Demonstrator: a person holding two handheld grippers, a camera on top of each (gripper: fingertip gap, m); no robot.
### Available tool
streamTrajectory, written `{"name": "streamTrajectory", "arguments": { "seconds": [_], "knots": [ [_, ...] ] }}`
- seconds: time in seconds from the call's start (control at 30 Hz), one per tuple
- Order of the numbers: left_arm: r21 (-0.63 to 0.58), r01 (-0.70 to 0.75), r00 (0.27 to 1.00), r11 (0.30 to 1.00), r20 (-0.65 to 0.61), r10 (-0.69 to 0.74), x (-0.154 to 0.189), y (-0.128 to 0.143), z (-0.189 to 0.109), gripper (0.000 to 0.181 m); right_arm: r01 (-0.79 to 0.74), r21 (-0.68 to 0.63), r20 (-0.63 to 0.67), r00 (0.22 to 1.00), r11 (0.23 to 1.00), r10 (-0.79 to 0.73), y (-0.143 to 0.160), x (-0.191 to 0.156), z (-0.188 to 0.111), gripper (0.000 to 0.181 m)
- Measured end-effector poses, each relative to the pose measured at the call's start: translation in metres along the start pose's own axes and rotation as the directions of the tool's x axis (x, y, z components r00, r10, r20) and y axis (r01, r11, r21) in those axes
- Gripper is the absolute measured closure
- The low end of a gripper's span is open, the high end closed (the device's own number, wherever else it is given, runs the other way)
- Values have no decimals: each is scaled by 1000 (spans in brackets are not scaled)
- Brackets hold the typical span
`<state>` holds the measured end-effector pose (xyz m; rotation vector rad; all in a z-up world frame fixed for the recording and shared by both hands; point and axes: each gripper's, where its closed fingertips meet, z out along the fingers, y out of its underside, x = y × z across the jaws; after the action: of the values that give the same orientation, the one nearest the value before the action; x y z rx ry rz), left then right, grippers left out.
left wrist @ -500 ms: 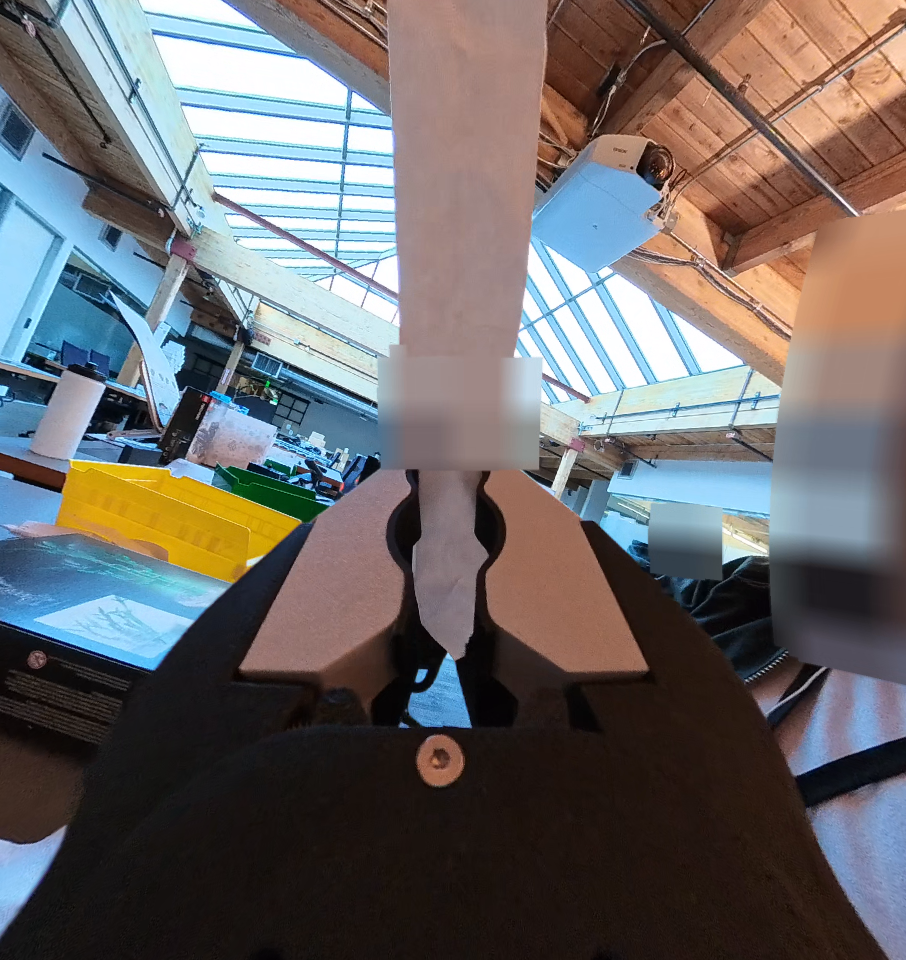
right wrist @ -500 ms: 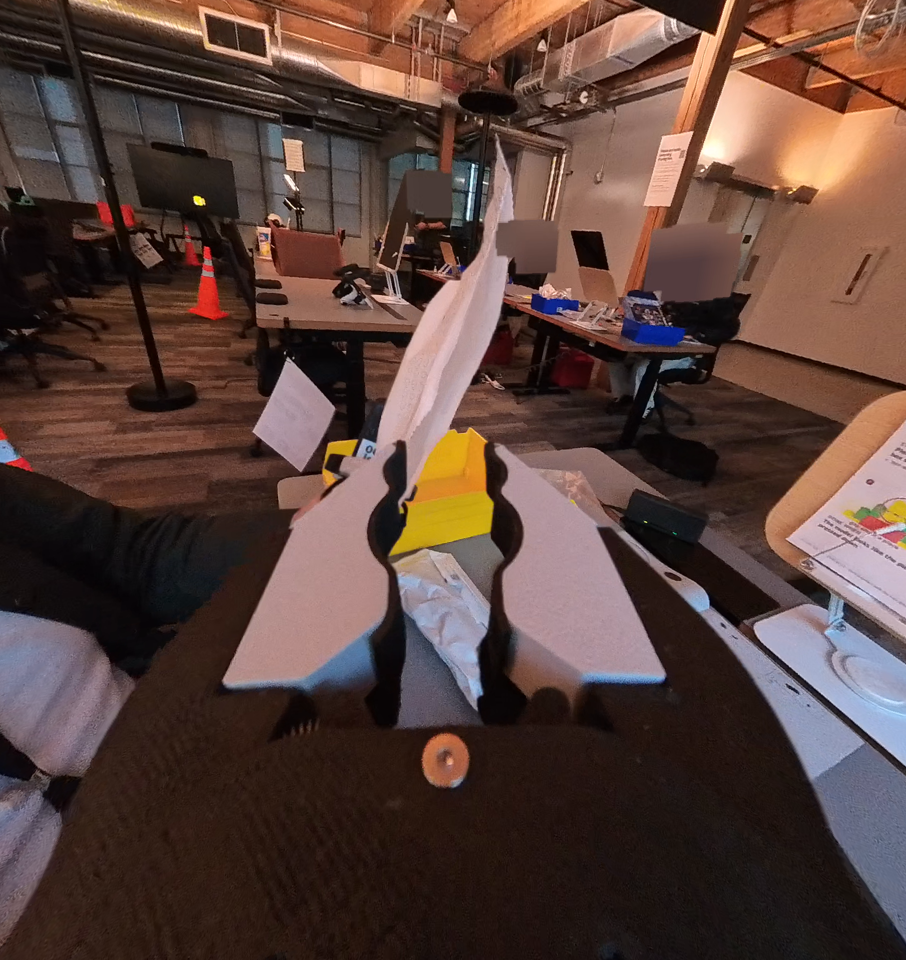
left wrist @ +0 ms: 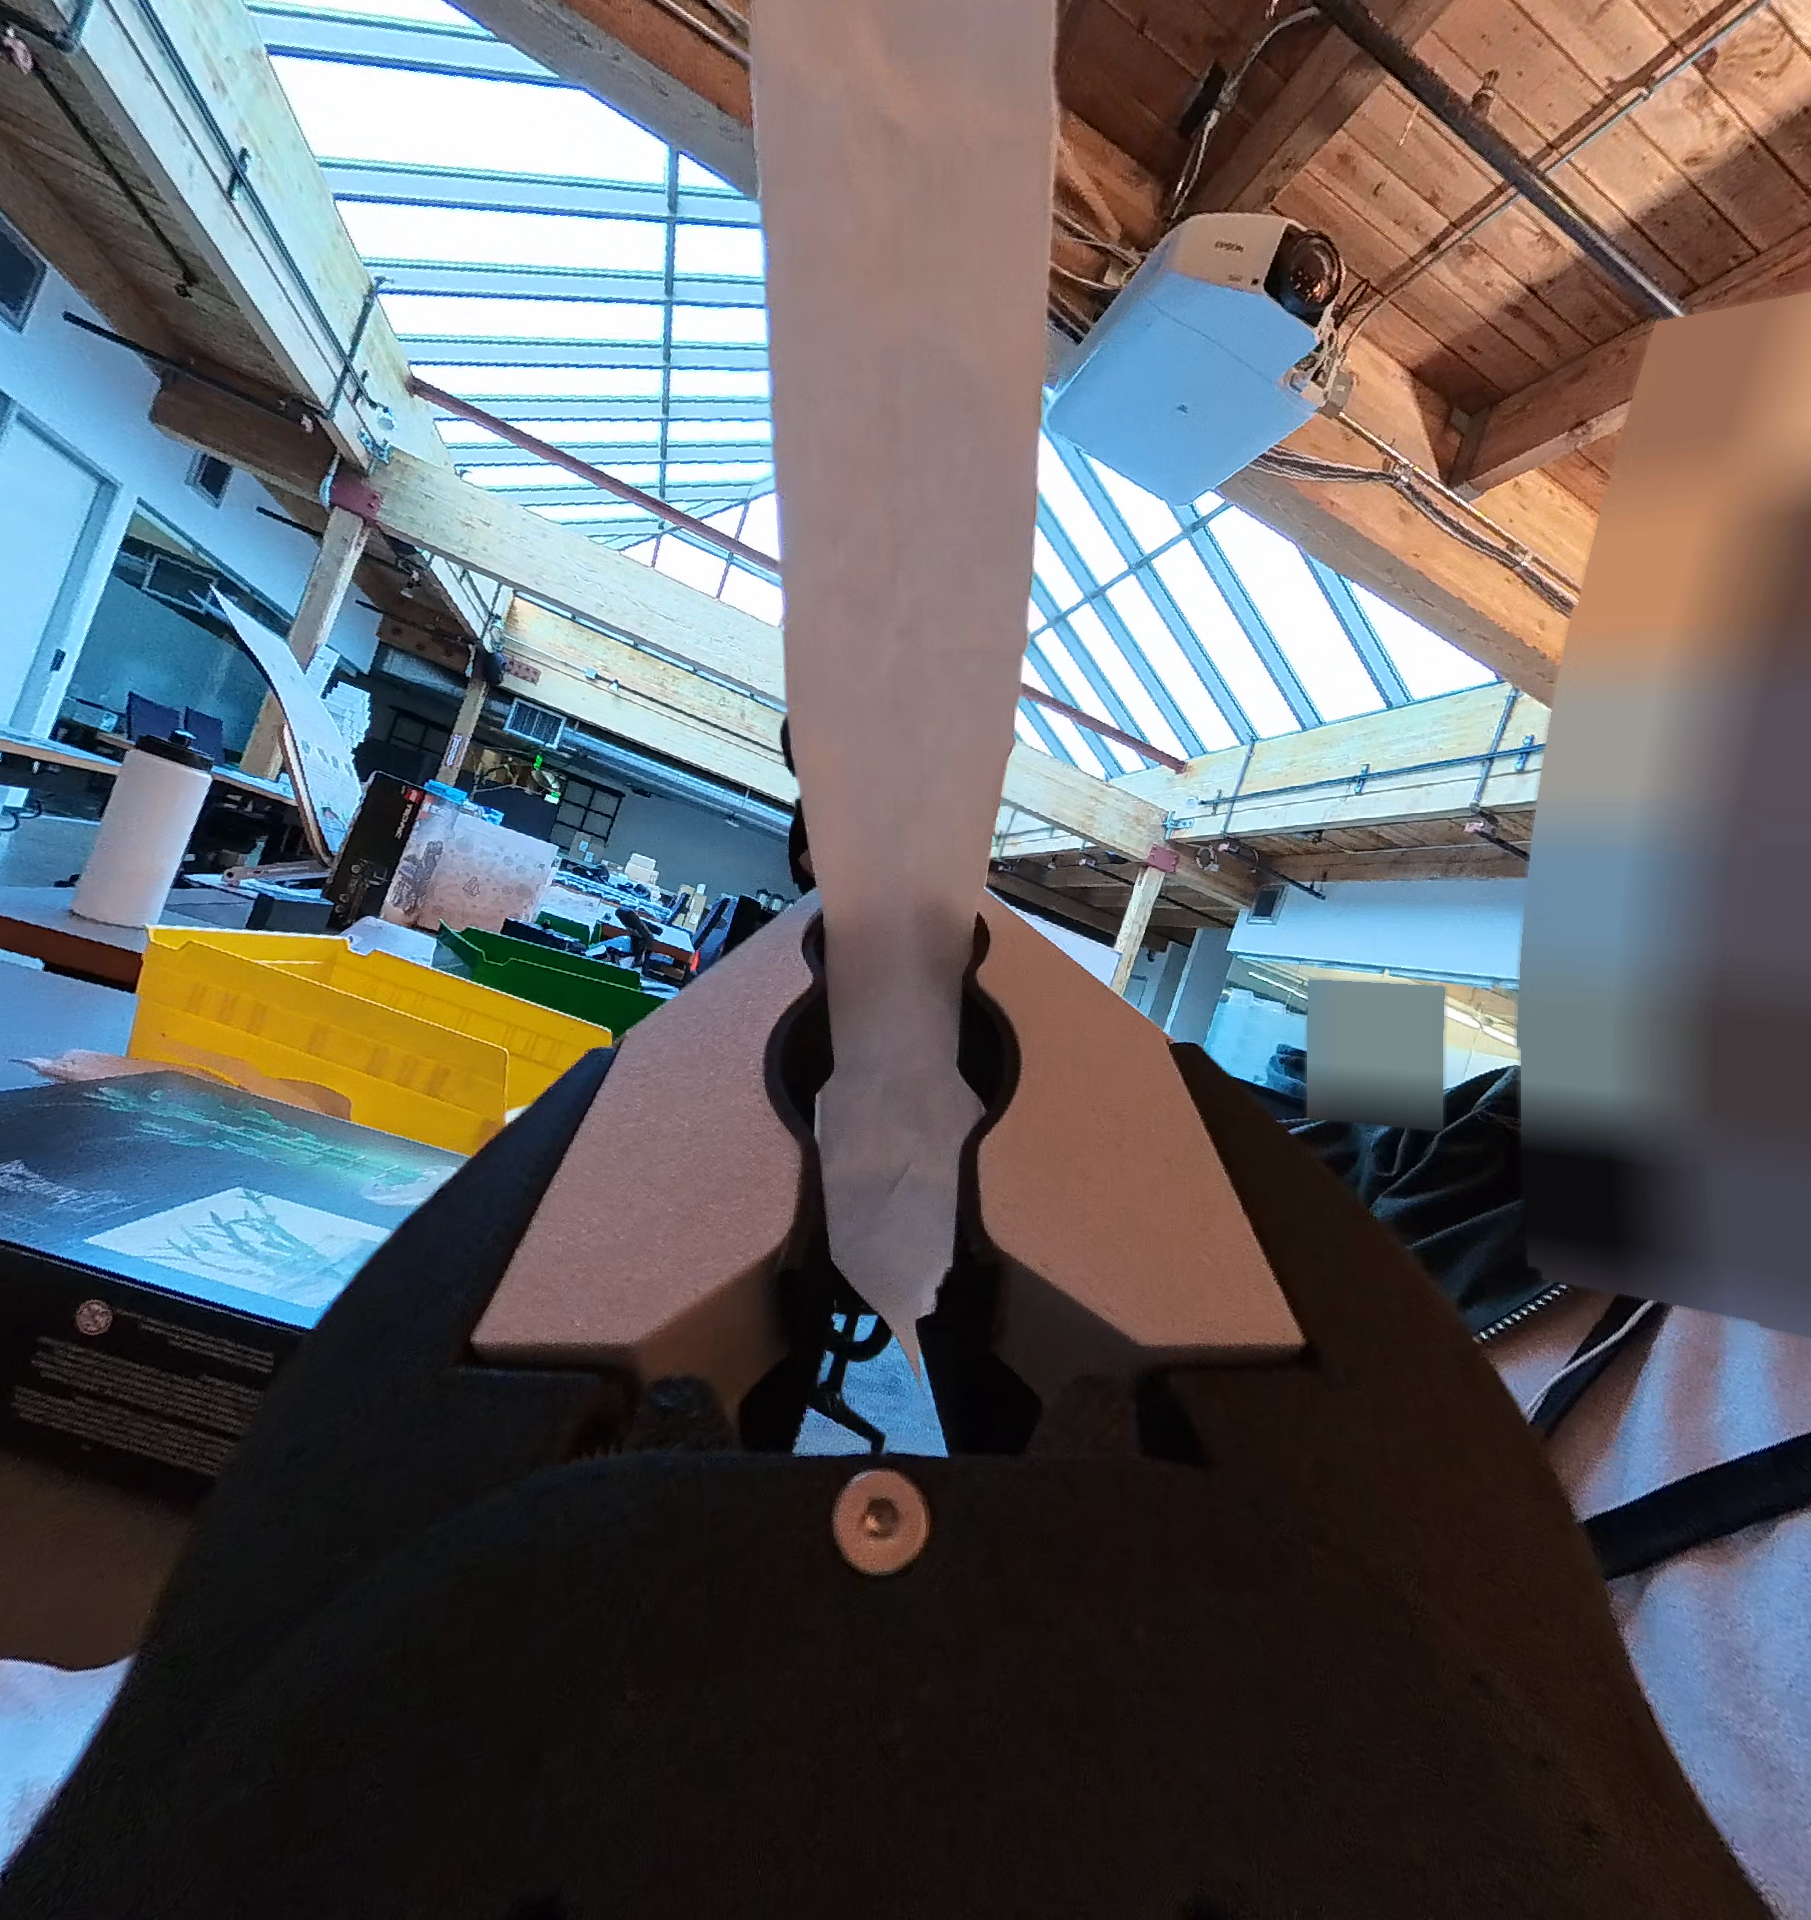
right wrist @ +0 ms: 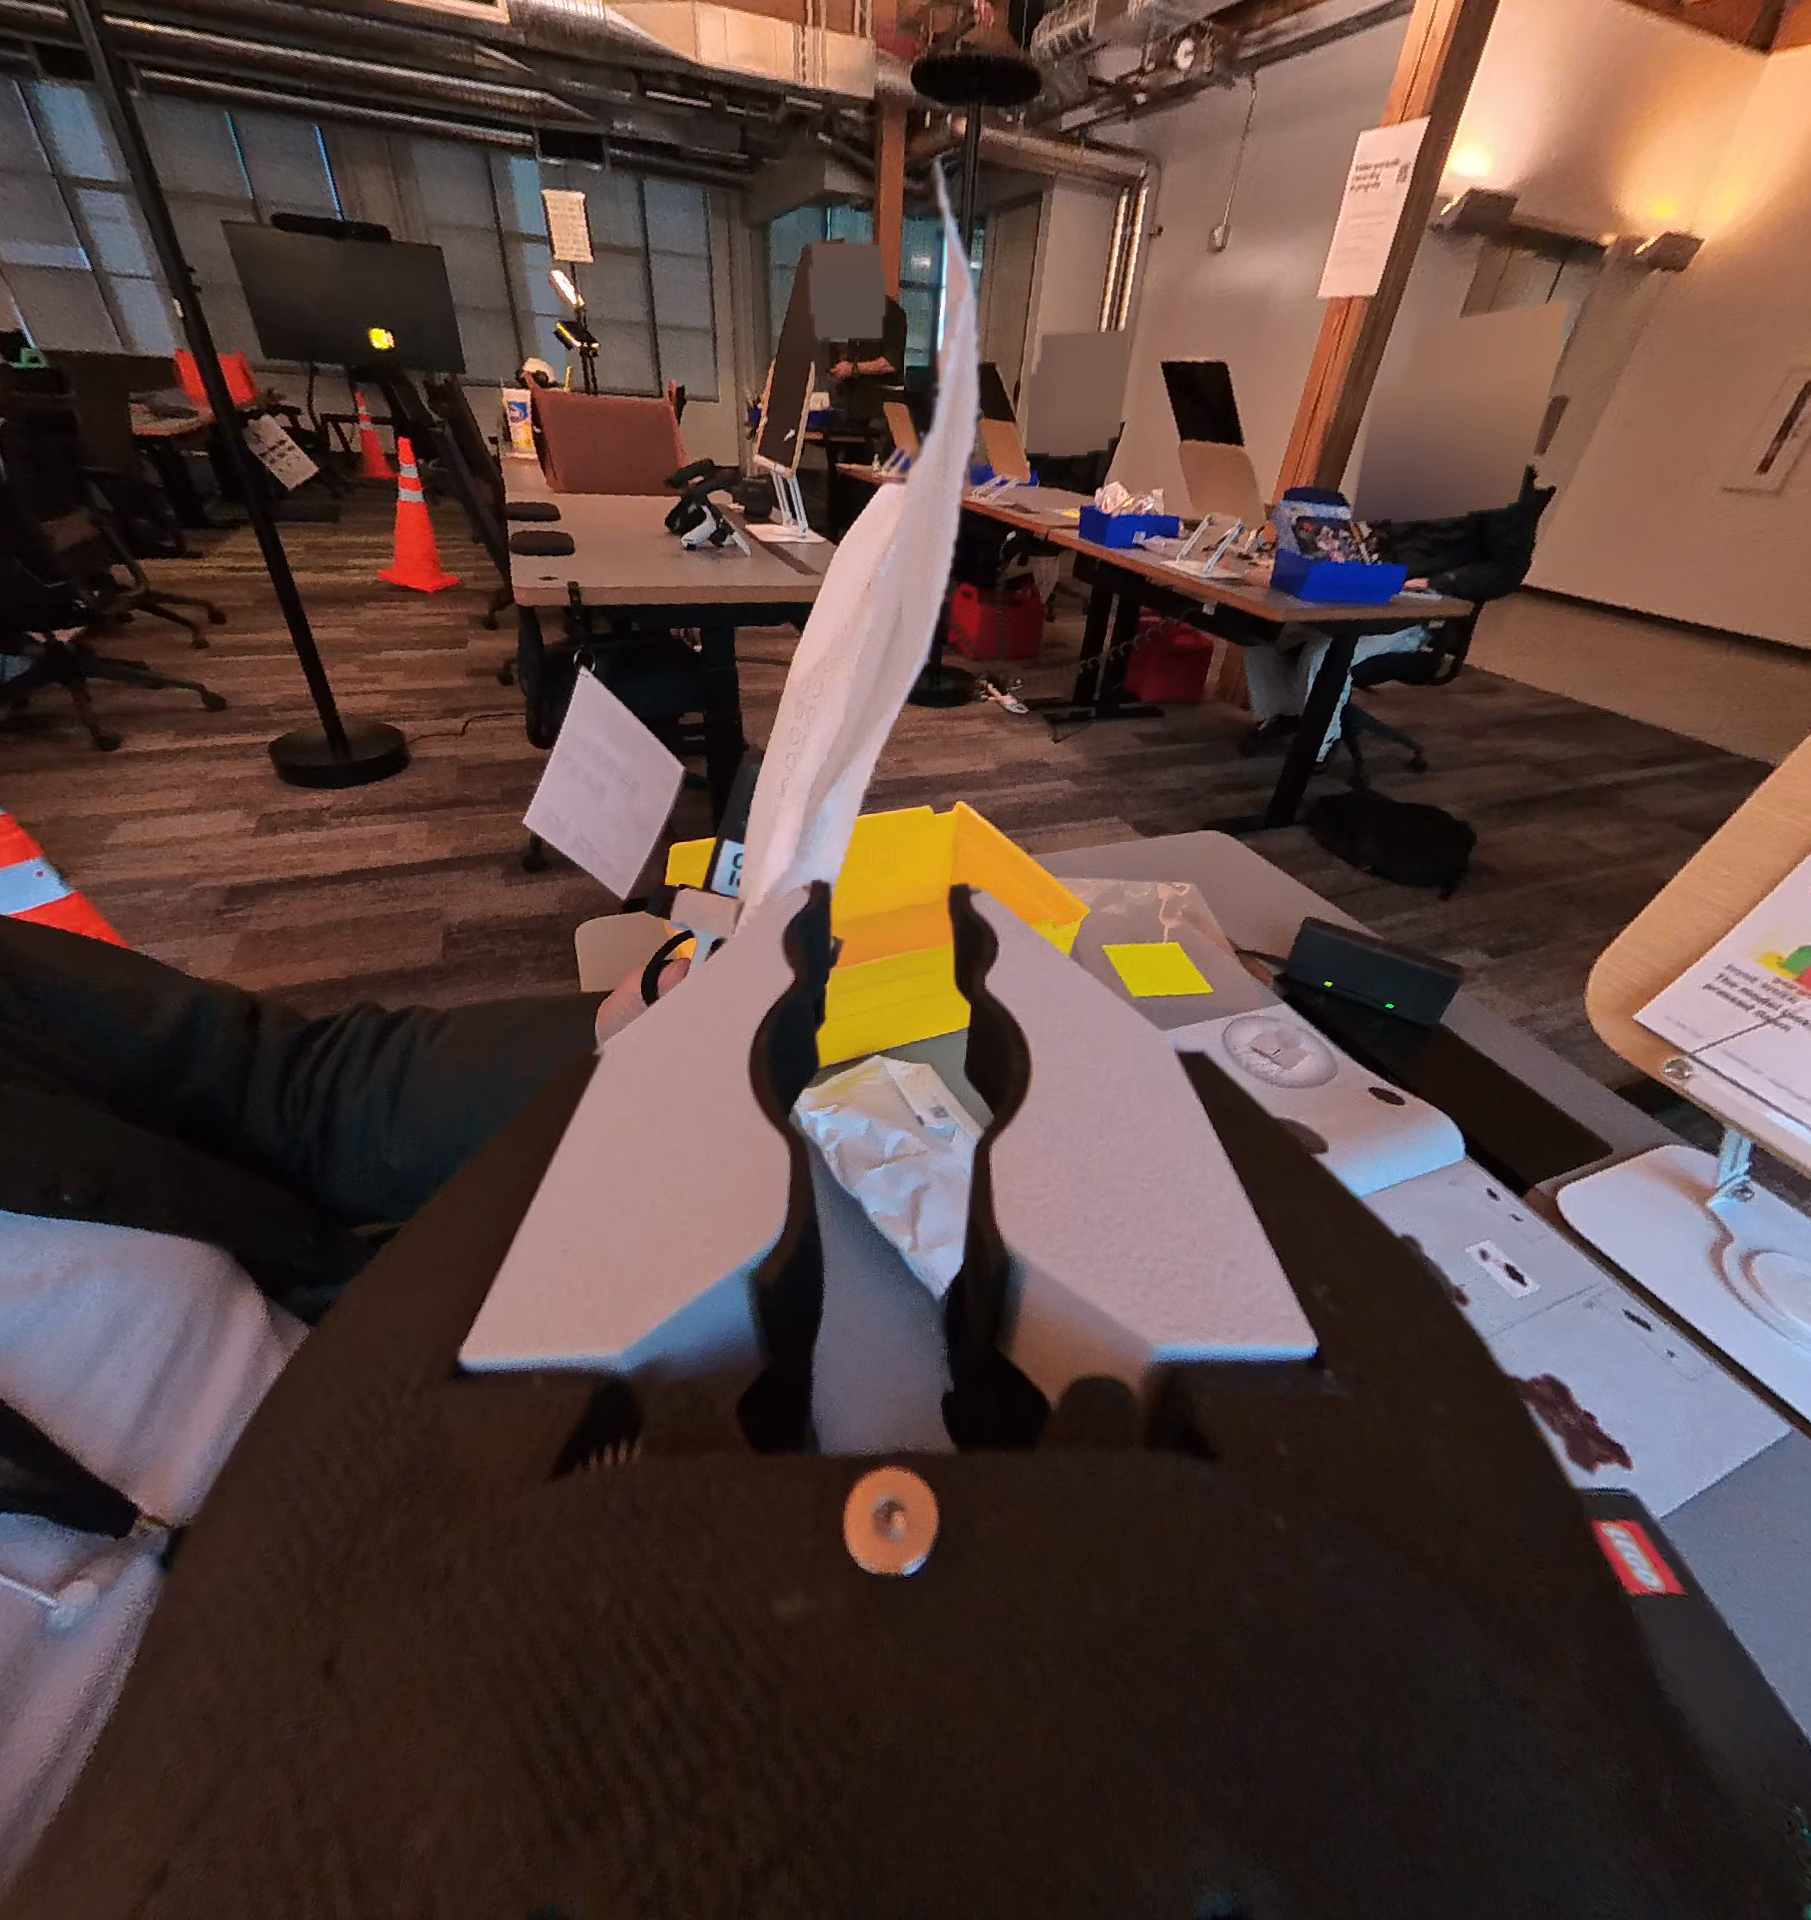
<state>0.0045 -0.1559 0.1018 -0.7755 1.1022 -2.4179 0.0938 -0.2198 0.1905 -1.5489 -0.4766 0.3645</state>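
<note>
L gripper point(left wrist: 896, 935) tilts up toward the ceiling, fingers clamped on 1 white paper strip point(left wrist: 906, 520). R gripper point(right wrist: 888, 904): fingers apart, nothing between; 1 crumpled paper point(right wrist: 885, 1153) on the table beyond, 1 yellow bin point(right wrist: 906, 935) farther off.

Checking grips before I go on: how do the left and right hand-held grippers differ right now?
The left hand-held gripper is shut on a white paper strip; the right hand-held gripper is open, nothing between its jaws. The left points up at the skylight; the right looks out over a desk, toward a yellow bin and a crumpled wrapper. Both have the same grey fingers on black bodies.
</note>
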Motion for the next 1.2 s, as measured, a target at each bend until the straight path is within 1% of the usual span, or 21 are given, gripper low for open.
{"name": "streamTrajectory", "arguments": {
  "seconds": [0.1,0.2,0.33,0.4,0.5,0.57,0.63,0.7,0.73,0.77,0.8,0.83,0.87,0.93,0.97,1.0,1.07,1.1,1.13,1.17,1.2],
  "knots": [
    [12,-4,1000,1000,9,4,-2,-2,-2,165,-41,-29,4,999,999,41,7,3,3,160],
    [20,-9,1000,1000,17,9,-3,-3,-5,166,-80,4,31,996,997,79,3,-1,3,160],
    [-6,-59,996,998,61,59,-7,0,-4,166,-59,-51,-2,998,997,59,13,0,9,160],
    [4,-60,998,998,37,60,-2,-1,-4,166,-63,-75,-19,998,995,62,18,2,11,160],
    [45,-44,999,998,23,43,-1,-7,-8,168,-83,-47,-20,996,995,82,15,4,11,160],
    [36,-47,999,998,14,47,1,-5,-8,167,-86,-56,-28,996,995,85,19,5,11,160],
    [38,-42,999,998,-3,42,4,-4,-7,169,-100,-96,-12,995,990,99,31,3,16,159],
    [59,-14,999,998,-41,17,8,-7,-6,169,-143,-179,65,986,973,157,49,-11,23,155],
    [66,2,998,998,-62,2,11,-8,-6,169,-160,-231,107,976,960,189,60,-20,27,155],
    [62,10,998,998,-70,-6,11,-7,-5,169,-166,-275,139,968,947,209,69,-26,29,161],
    [49,7,998,999,-56,-4,9,-4,-5,167,-161,-307,167,961,938,220,76,-32,31,181],
    [39,-6,1000,999,-19,7,4,-3,-5,159,-162,-323,154,963,932,221,81,-31,33,181],
    [31,-26,999,999,36,25,-3,-3,-8,153,-160,-326,99,974,932,202,85,-22,34,181],
    [-14,-100,977,995,190,101,-19,-6,-18,129,-111,-349,-62,993,931,96,92,3,32,181],
    [-50,-166,943,985,282,174,-26,-11,-26,124,-53,-379,-151,989,924,-5,95,16,28,181],
    [-91,-253,891,963,366,269,-29,-20,-36,124,19,-424,-235,963,905,-131,96,29,22,181],
    [-197,-439,743,877,469,477,-19,-38,-50,129,173,-542,-330,857,823,-397,94,45,11,181],
    [-278,-527,661,803,460,593,-7,-40,-50,139,232,-602,-346,787,764,-511,93,49,7,181],
    [-376,-603,573,704,409,710,6,-36,-44,145,281,-657,-347,711,699,-612,91,52,5,181],
    [-477,-657,474,584,342,812,15,-28,-37,146,319,-703,-323,652,635,-686,93,52,7,181],
    [-563,-691,373,453,258,891,23,-17,-26,142,336,-740,-292,619,582,-729,98,51,10,181]
  ]
}}
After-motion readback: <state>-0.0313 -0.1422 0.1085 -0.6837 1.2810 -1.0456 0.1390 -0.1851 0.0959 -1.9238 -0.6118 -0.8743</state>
